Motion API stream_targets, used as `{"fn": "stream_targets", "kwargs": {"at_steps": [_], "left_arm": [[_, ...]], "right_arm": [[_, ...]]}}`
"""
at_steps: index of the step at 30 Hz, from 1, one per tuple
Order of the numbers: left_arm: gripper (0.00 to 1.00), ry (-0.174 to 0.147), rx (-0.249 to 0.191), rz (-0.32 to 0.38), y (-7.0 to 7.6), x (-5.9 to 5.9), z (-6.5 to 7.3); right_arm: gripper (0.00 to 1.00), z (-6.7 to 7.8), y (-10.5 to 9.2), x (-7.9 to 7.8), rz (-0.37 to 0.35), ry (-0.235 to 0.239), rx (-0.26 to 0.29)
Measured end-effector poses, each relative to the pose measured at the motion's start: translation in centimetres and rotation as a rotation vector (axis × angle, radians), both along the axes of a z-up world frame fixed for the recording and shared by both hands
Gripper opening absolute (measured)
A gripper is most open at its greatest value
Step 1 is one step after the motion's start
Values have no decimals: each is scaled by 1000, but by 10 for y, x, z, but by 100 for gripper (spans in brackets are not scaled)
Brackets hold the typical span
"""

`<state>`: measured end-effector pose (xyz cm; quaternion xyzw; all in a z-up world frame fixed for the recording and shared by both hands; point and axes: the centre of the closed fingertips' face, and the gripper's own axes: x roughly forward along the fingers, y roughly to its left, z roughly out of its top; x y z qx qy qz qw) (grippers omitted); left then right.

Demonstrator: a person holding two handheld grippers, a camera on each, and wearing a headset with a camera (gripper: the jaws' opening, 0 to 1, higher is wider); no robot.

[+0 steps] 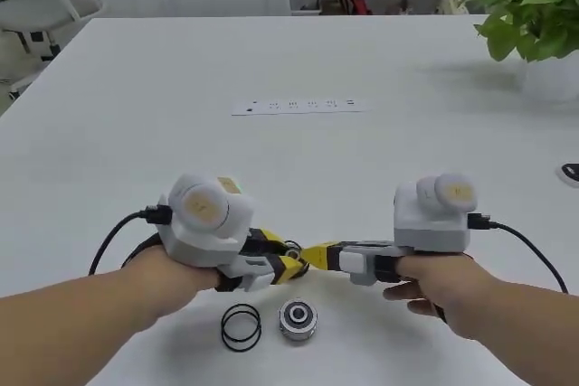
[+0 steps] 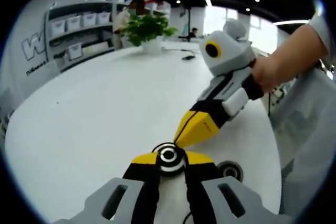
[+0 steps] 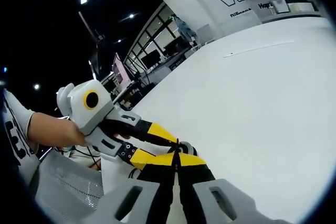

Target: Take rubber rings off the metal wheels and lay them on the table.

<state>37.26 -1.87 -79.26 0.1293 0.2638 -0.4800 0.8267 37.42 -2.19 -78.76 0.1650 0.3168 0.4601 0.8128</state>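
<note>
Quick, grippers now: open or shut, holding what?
Left gripper: shut on the metal wheel.
Right gripper: shut, touching that wheel; whether it holds anything cannot be told.

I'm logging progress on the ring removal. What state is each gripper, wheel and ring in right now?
left gripper: shut on the held wheel.
held wheel: clamped above the table, dark ring on it.
right gripper: jaws together, tips at the held wheel.
second wheel: lying flat on the table, free.
rubber rings: two, off, lying flat, overlapping.
</note>
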Motion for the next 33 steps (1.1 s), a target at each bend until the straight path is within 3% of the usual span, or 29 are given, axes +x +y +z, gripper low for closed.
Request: {"fn": "stream_targets", "kwargs": {"at_steps": [3, 10, 15, 33], "left_arm": [[25, -3, -2, 2, 2, 0, 1], [27, -1, -14, -7, 3, -4, 7], [35, -5, -25, -14, 3, -8, 11], [43, -24, -49, -20, 19, -17, 30]], "right_arm": [[0, 1, 0, -1, 0, 0, 1], [0, 2, 1, -1, 2, -1, 4], [0, 4, 1, -1, -2, 0, 8], [0, 8, 2, -1, 2, 2, 20]]}}
